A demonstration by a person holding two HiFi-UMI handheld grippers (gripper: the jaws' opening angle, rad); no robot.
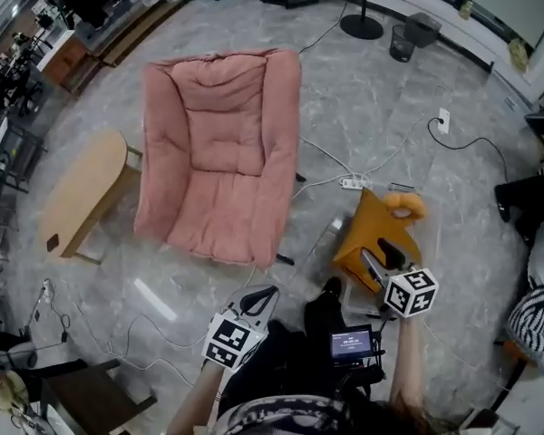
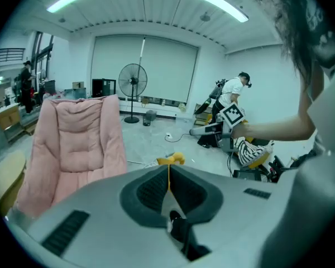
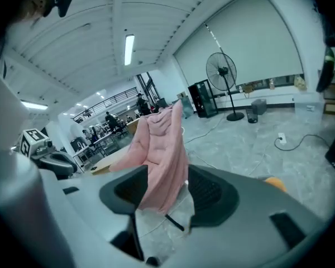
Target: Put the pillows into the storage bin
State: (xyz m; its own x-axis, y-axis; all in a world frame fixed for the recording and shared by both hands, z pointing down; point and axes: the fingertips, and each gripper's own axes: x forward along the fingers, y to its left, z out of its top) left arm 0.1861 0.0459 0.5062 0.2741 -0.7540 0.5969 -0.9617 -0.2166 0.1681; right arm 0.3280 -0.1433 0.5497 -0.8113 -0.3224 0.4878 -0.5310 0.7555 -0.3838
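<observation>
Nearest, at six o'clock, the left tool [image 1: 257,299] is held with its tips pressed together, nothing pinched between them. At five o'clock the right tool [image 1: 378,261] is held spread and empty. Just beyond it, at four o'clock, a yellow pillow [image 1: 374,229] is seen low by the floor [image 1: 381,107]. Farther off, toward eleven o'clock, a pink armchair [image 1: 222,152] is set.

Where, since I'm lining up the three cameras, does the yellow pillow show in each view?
Head view: yellow pillow right of centre, in the lower half.
Left gripper view: pillow small at centre, just above the jaws.
Right gripper view: only its orange edge, lower right.
Shared landmark: the pink chair.
</observation>
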